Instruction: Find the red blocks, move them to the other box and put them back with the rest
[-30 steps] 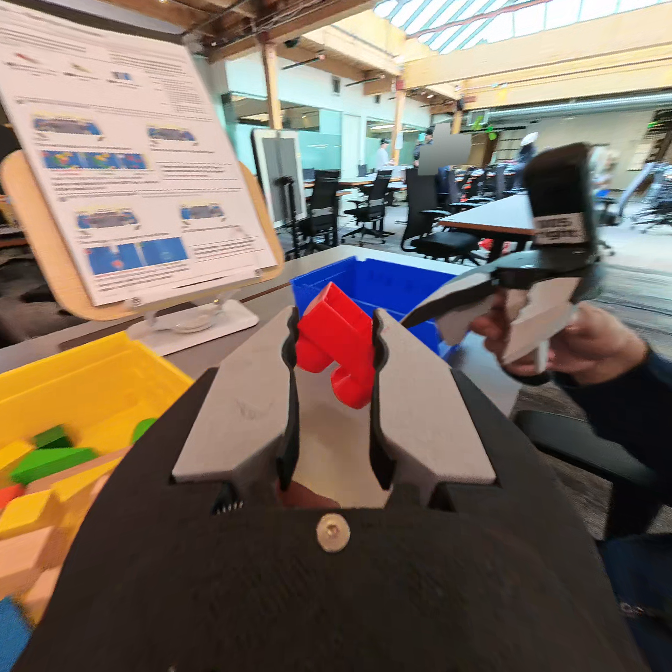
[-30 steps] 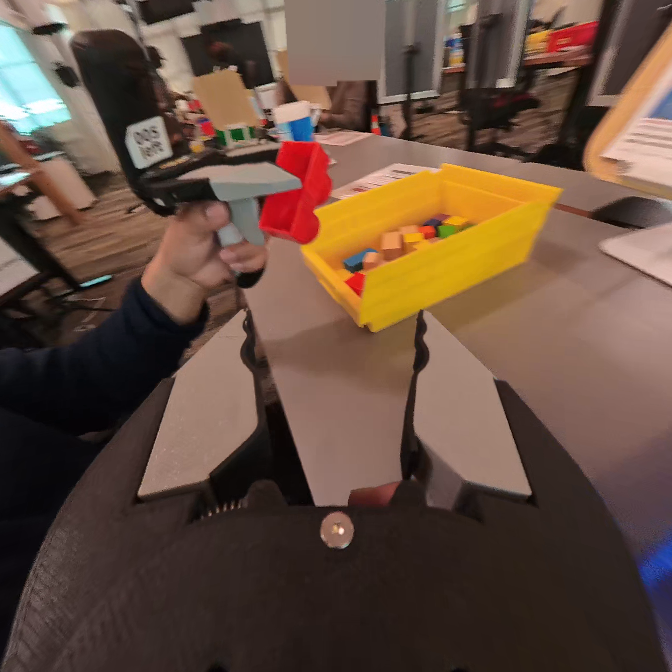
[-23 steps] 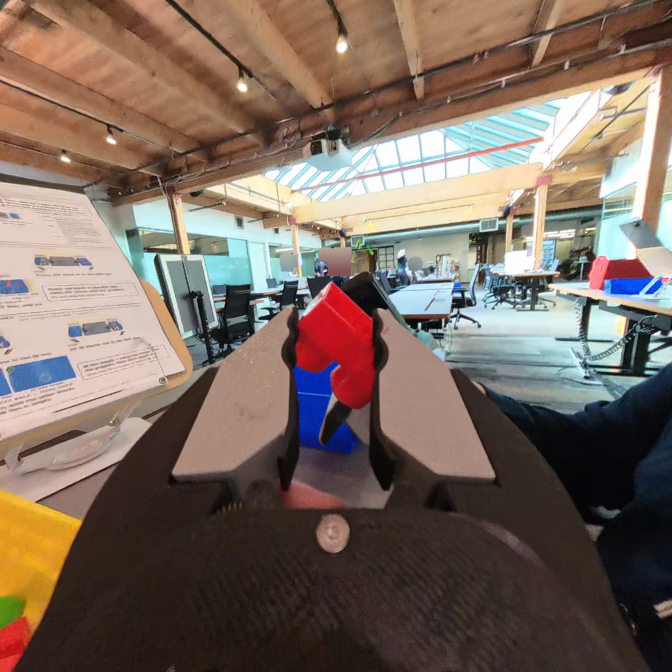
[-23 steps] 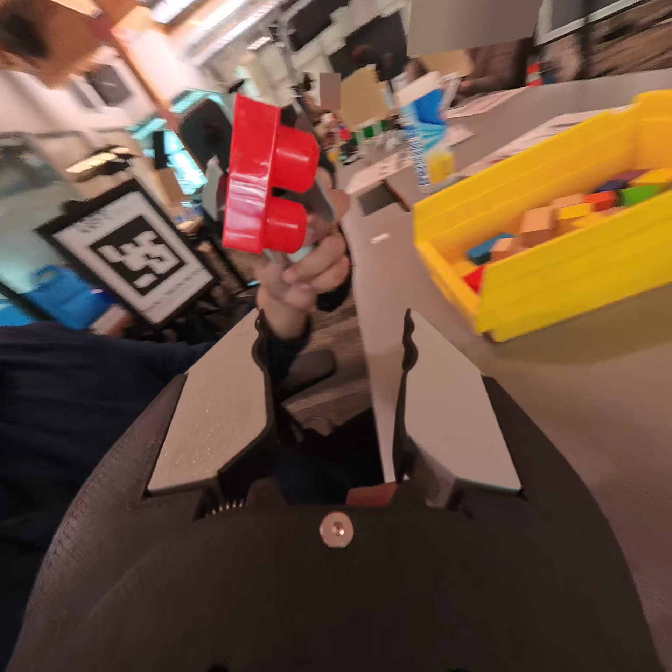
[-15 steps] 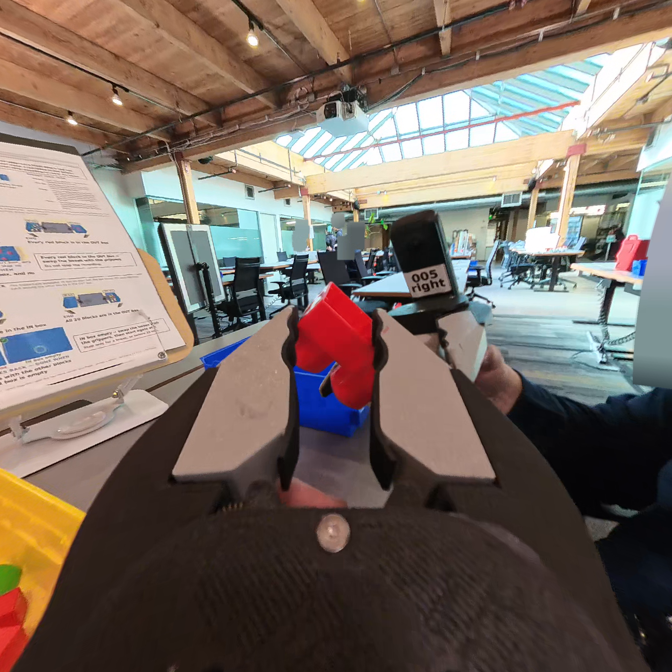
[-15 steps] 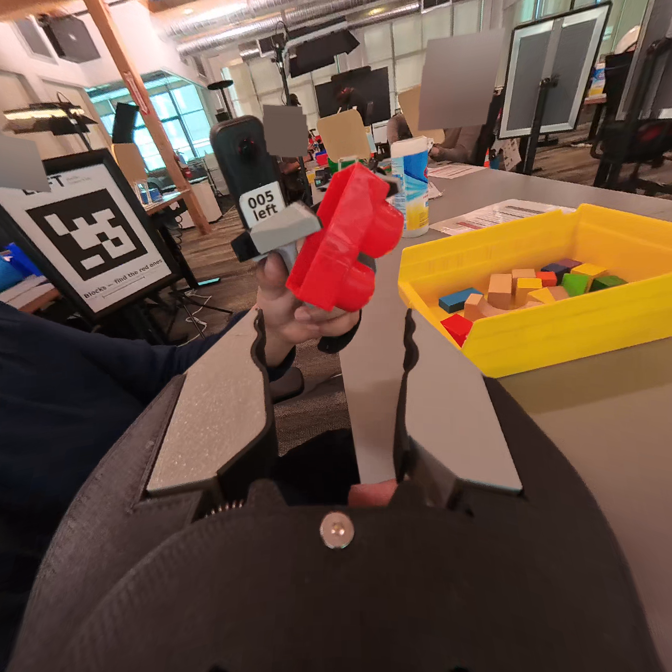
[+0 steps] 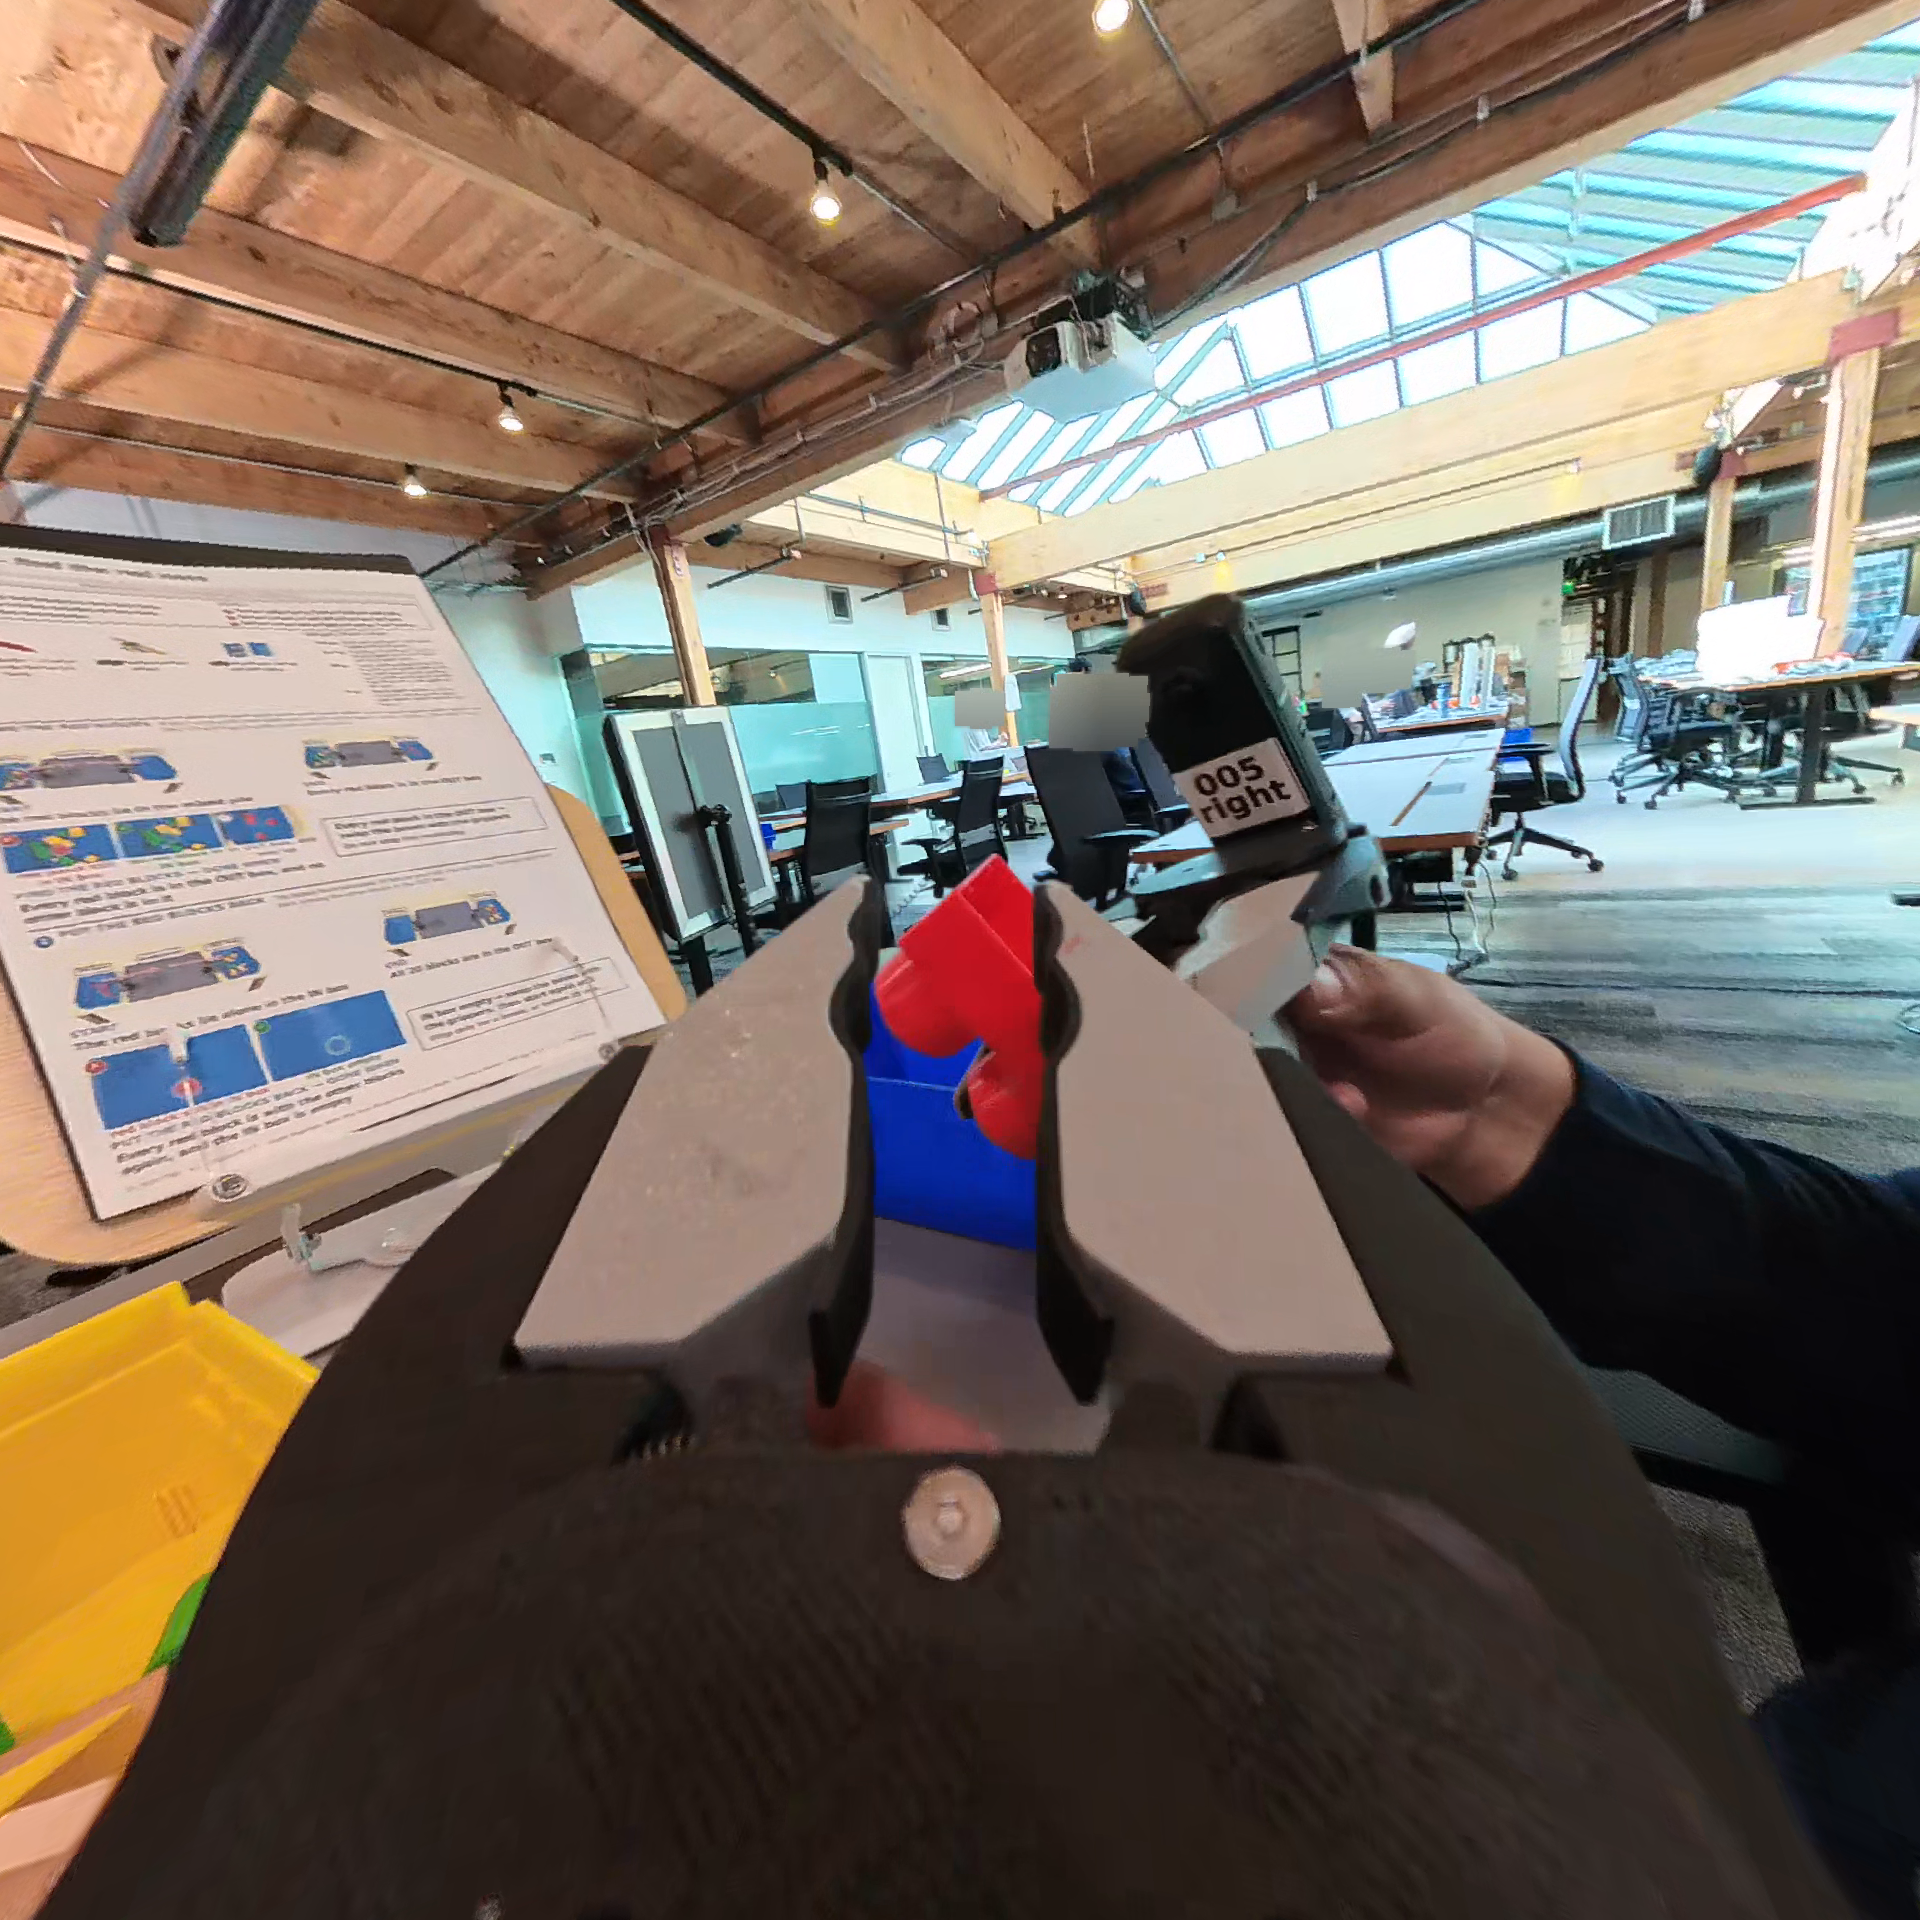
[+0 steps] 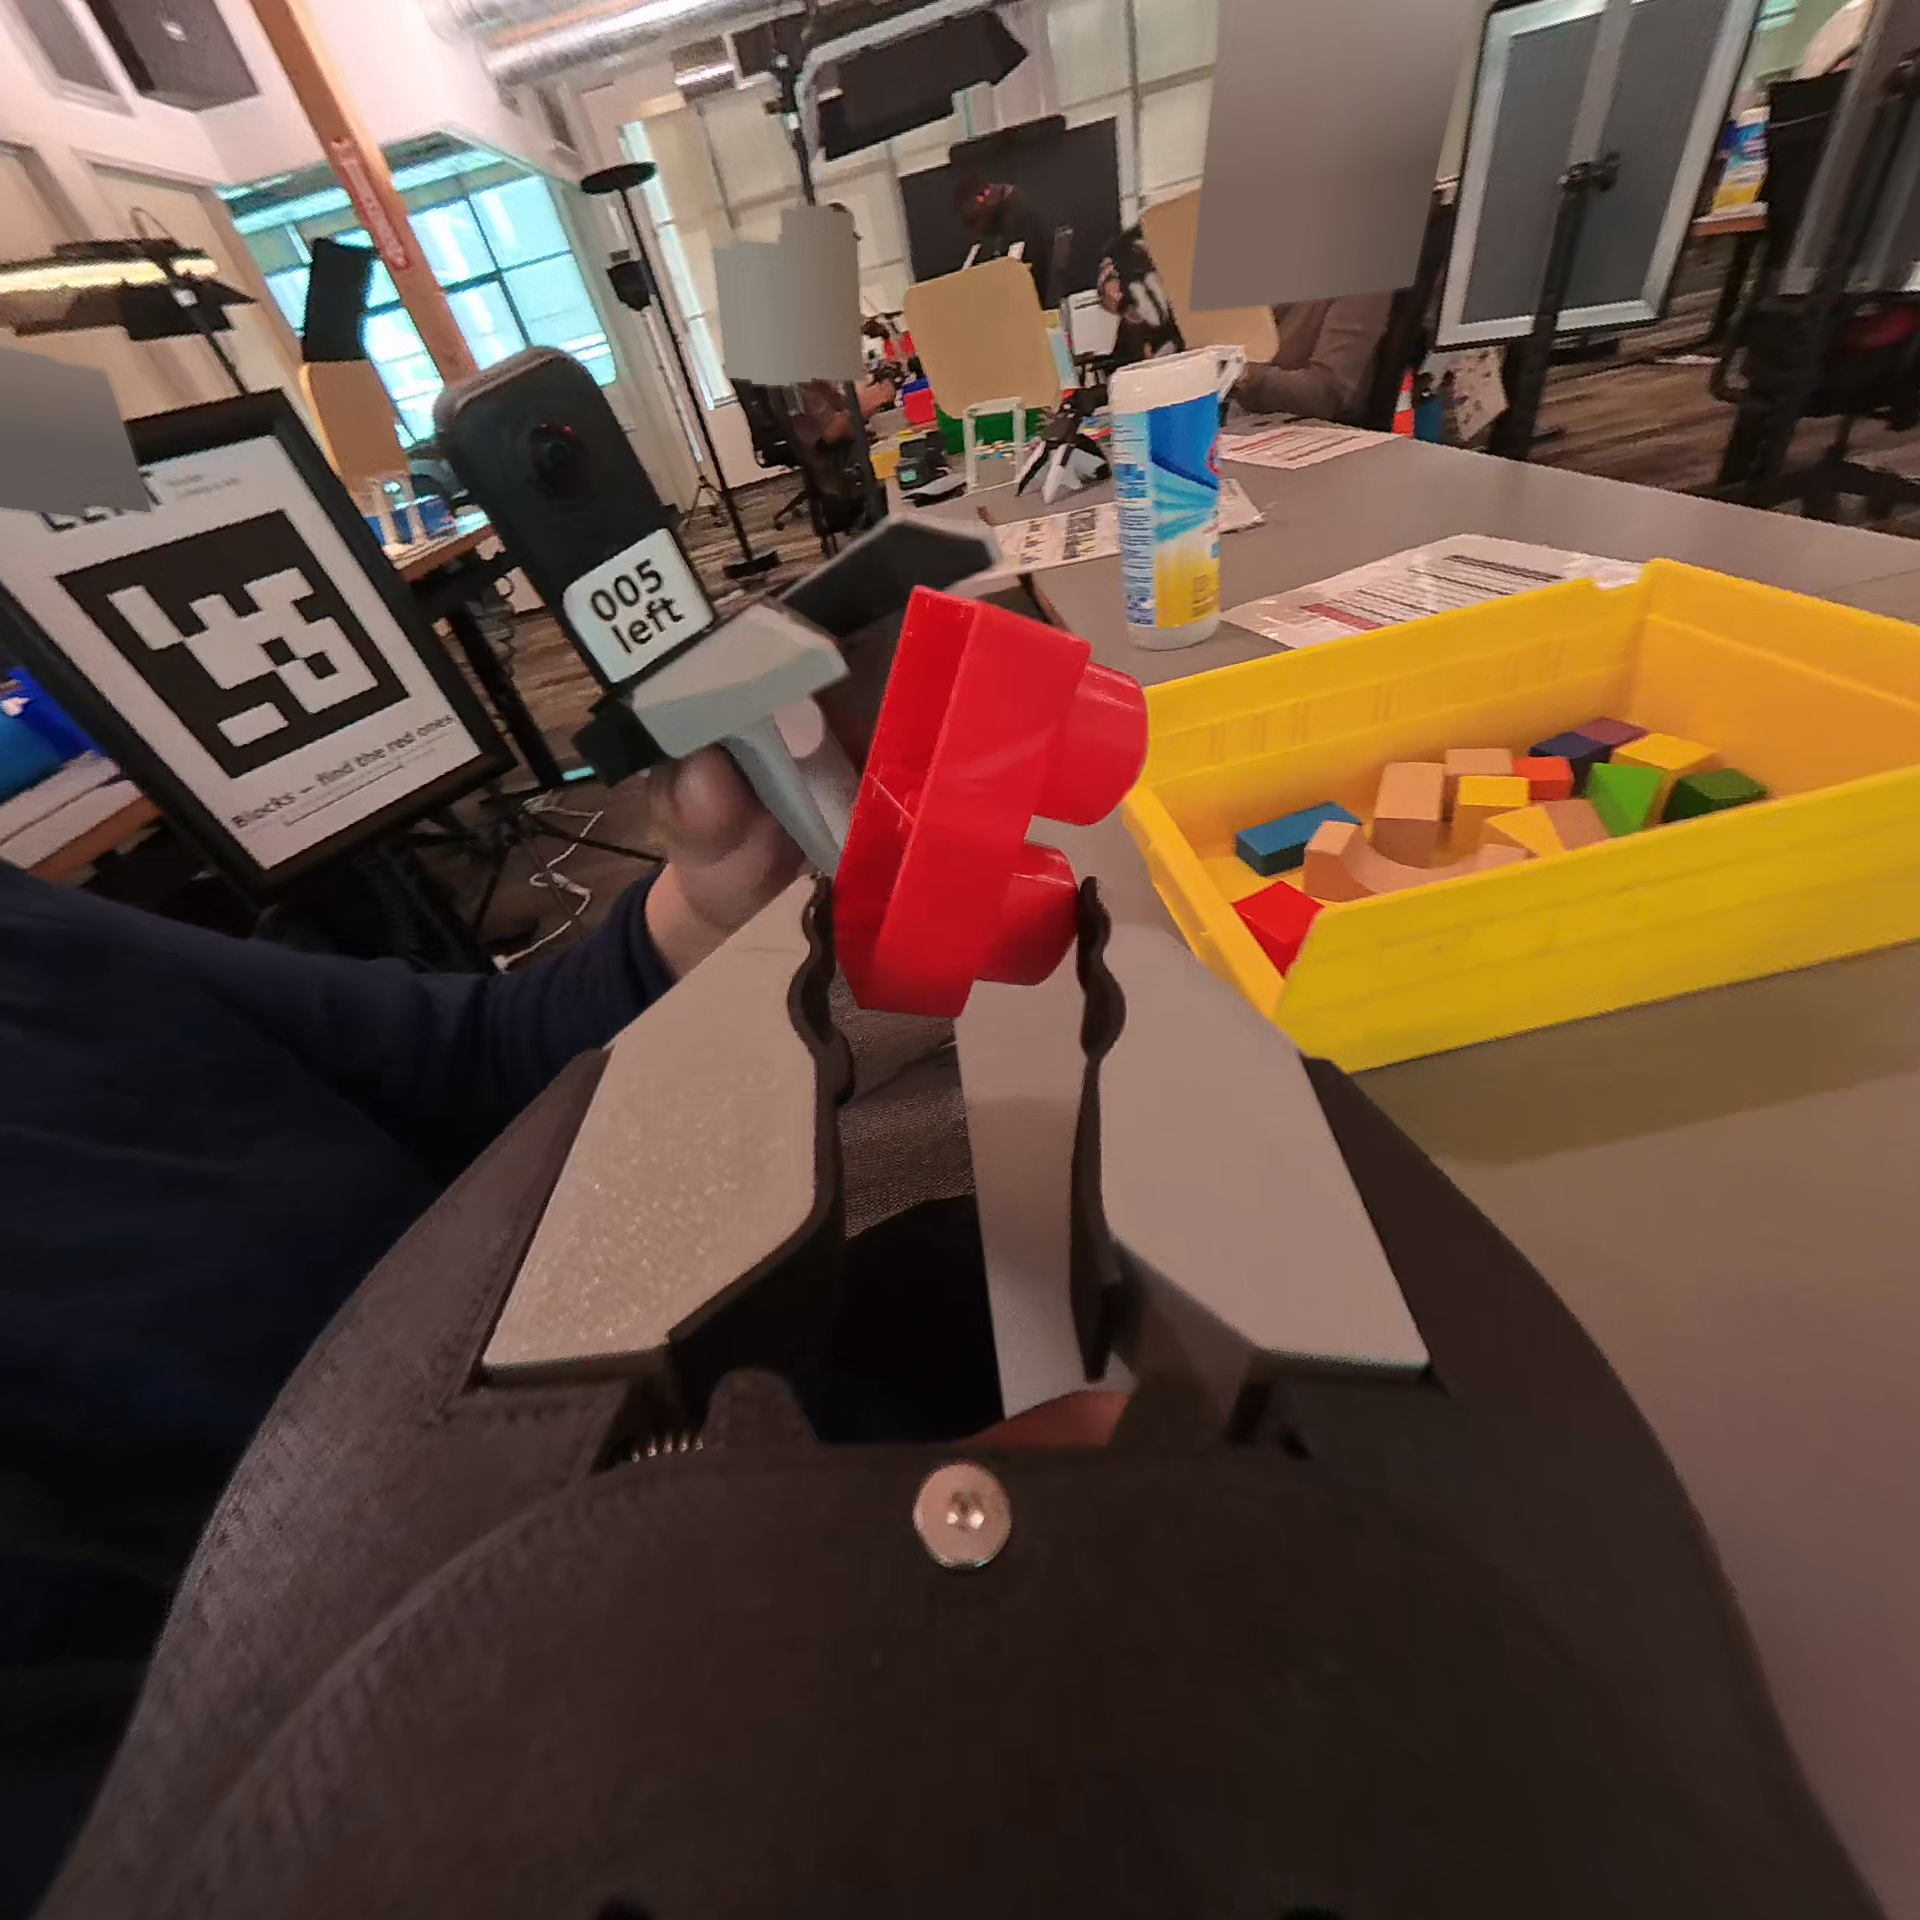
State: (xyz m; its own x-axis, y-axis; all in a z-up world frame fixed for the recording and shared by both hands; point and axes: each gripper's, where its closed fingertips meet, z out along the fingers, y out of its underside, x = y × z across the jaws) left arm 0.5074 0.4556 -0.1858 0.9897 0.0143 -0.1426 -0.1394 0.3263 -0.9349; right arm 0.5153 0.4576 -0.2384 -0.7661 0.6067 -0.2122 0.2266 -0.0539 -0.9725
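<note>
Both tongs [image 8: 951, 914] pinch one glossy red plastic brick [image 8: 966, 800] (two round studs).

Lettered white label [image 7: 1236, 787] on camera [image 7: 1216, 707]; instruction sheet [image 7: 260, 862]; framed marker sign [image 8: 229, 665] — wording omitted.

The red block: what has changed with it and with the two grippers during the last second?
The right gripper came up to the red block and narrowed its fingers around the lower stud. The block shifted within the left gripper, toward its right finger. The yellow box did not move.
</note>
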